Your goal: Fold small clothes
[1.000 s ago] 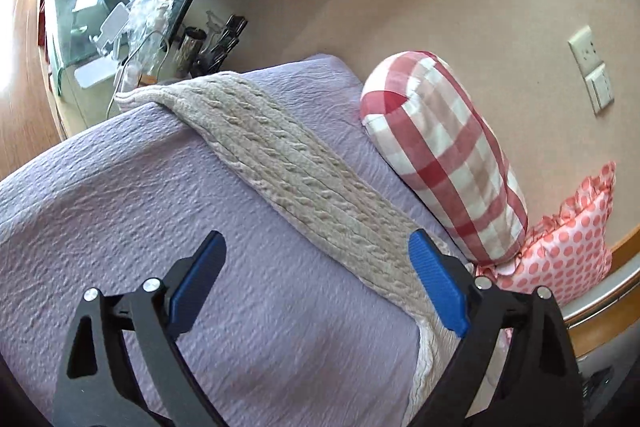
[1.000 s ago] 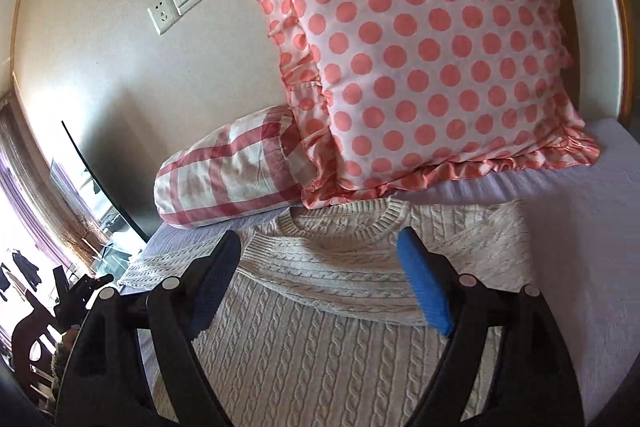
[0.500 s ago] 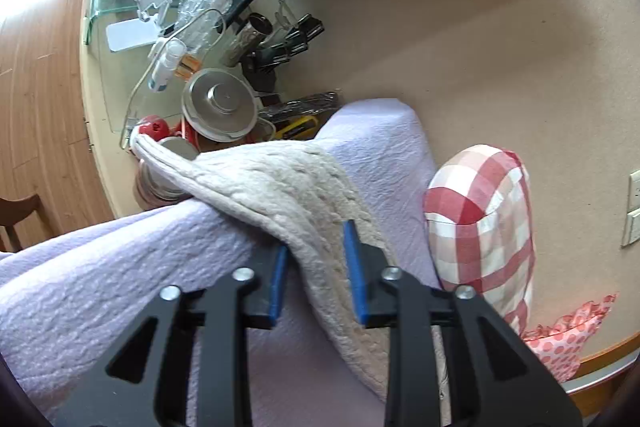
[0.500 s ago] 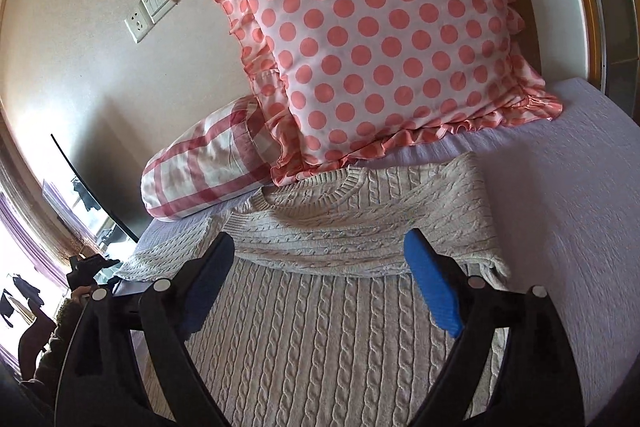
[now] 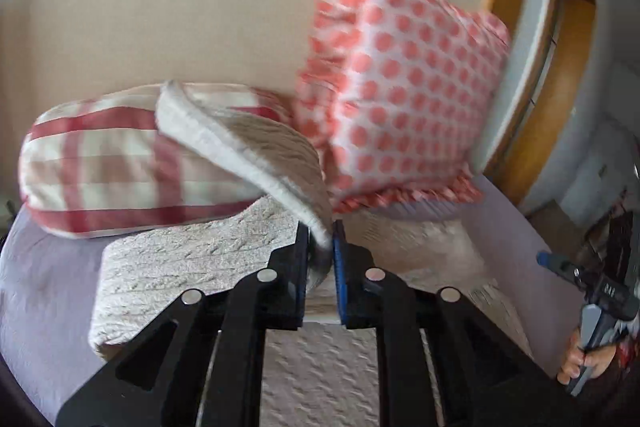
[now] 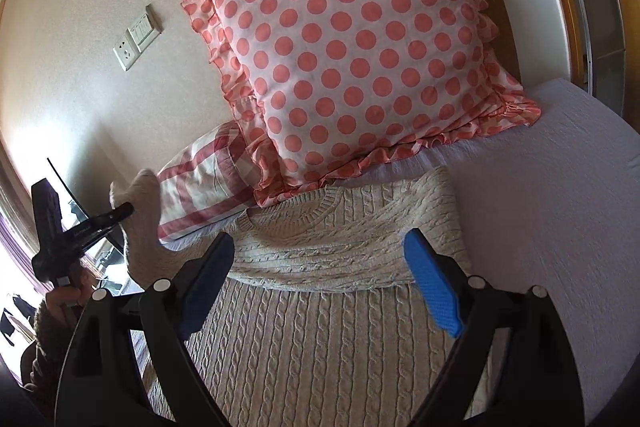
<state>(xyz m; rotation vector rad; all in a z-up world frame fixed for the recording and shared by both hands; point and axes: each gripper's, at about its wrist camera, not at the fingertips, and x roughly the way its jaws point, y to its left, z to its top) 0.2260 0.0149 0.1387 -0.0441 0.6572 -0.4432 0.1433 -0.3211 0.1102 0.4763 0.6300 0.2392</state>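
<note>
A cream cable-knit sweater [image 6: 320,327] lies flat on the lilac bed cover [image 6: 560,207], collar toward the pillows, its right sleeve folded across the chest. My left gripper [image 5: 320,247] is shut on the sweater's left sleeve [image 5: 248,147] and holds it lifted, the cuff curling up in front of the pillows. In the right wrist view the left gripper [image 6: 124,213] shows at far left with the raised sleeve [image 6: 144,235]. My right gripper [image 6: 320,283] is open and empty, hovering over the sweater's chest. It shows at the right edge of the left wrist view [image 5: 560,265].
A pink polka-dot cushion [image 6: 352,55] and a red-checked bolster [image 6: 200,195] lean against the beige wall behind the collar. A wall socket [image 6: 136,43] is above. A wooden door frame [image 5: 540,67] stands at right. The bed cover [image 5: 44,287] extends left.
My left gripper closed on the sleeve near the bed's left edge, then lifted it and swung it toward the sweater's body. My right gripper stayed open over the sweater, shifting slightly.
</note>
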